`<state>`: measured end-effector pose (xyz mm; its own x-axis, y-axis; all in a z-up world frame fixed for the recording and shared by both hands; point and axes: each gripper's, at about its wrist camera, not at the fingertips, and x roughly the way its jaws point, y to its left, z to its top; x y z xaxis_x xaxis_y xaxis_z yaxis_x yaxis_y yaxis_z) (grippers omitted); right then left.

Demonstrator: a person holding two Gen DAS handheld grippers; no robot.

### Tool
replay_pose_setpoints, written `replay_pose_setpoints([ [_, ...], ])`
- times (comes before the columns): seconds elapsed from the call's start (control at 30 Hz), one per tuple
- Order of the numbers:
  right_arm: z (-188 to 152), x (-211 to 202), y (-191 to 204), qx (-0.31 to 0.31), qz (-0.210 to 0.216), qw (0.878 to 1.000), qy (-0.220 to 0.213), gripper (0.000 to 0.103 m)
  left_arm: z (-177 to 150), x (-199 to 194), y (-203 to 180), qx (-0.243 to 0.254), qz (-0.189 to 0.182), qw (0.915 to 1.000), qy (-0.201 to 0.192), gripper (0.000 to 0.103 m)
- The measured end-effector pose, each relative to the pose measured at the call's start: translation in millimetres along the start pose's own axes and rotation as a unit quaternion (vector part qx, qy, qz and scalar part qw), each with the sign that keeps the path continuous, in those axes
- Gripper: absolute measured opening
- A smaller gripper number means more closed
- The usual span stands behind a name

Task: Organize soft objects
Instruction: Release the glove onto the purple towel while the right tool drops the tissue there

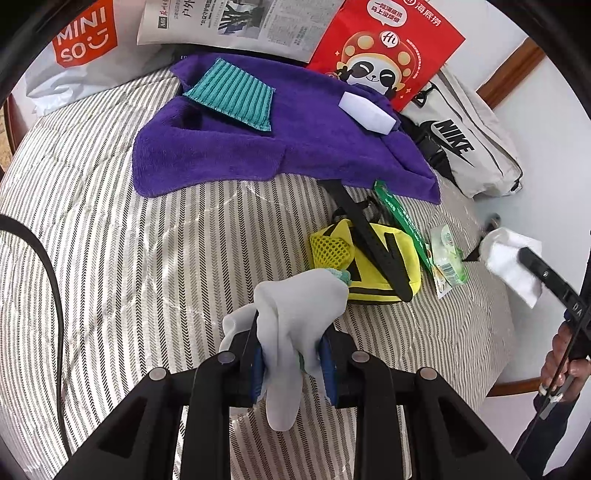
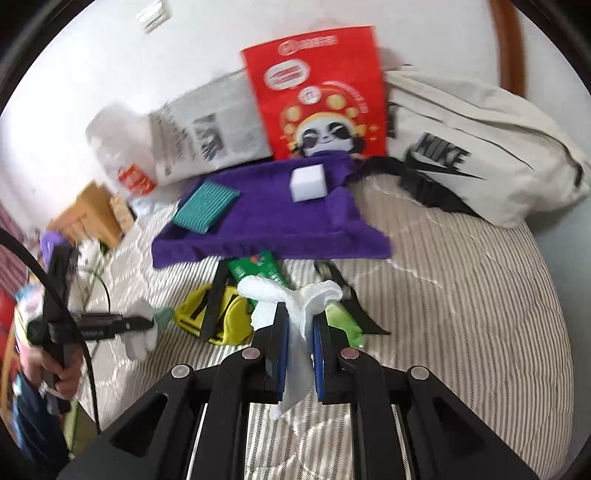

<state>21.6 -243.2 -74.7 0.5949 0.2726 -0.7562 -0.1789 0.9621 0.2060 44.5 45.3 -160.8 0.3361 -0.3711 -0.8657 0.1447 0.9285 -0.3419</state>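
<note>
My left gripper [image 1: 291,360] is shut on a pale grey cloth [image 1: 295,310] and holds it above the striped bedcover [image 1: 129,258]. My right gripper [image 2: 300,341] is shut on a white cloth [image 2: 291,295]; it also shows at the right edge of the left wrist view [image 1: 513,266]. A purple towel [image 1: 280,140] lies spread at the back, with a teal ribbed cloth [image 1: 232,94] and a white sponge block [image 1: 365,110] on it. The towel [image 2: 269,221], teal cloth [image 2: 205,206] and sponge [image 2: 308,182] show in the right wrist view too.
A yellow mesh pouch [image 1: 369,258] with a black strap, a green packet [image 1: 399,218] and a wipes pack [image 1: 448,258] lie in front of the towel. A red panda bag [image 1: 384,51], newspaper [image 1: 229,22], Miniso bag [image 1: 81,40] and Nike bag [image 1: 469,144] line the back.
</note>
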Motion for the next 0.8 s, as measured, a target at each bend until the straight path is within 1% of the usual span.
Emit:
replay_pose_setpoints([
  [0.07, -1.6, 8.4, 11.2, -0.016, 0.010, 1.000, 0.010, 0.012, -0.4, -0.8, 0.6, 0.000, -0.001, 1.0000, 0.000, 0.024],
  [0.17, -4.1, 21.1, 20.8, -0.018, 0.021, 0.999, 0.028, 0.012, -0.2, -3.8, 3.0, -0.003, -0.002, 1.0000, -0.004, 0.024],
  [0.27, -5.3, 25.8, 25.1, -0.015, 0.028, 0.999, 0.033, 0.012, 0.4, -10.2, 3.9, -0.001, -0.003, 0.9999, -0.012, 0.024],
  [0.63, 15.7, 19.2, 31.9, -0.024, 0.008, 1.000, 0.018, 0.012, 14.7, -39.7, 1.9, 0.008, 0.001, 0.9987, -0.050, 0.024],
  [0.8, 28.9, 23.0, 32.3, -0.029, -0.009, 0.999, 0.017, 0.012, 24.9, -49.5, 1.5, 0.013, 0.005, 0.9977, -0.066, 0.024],
])
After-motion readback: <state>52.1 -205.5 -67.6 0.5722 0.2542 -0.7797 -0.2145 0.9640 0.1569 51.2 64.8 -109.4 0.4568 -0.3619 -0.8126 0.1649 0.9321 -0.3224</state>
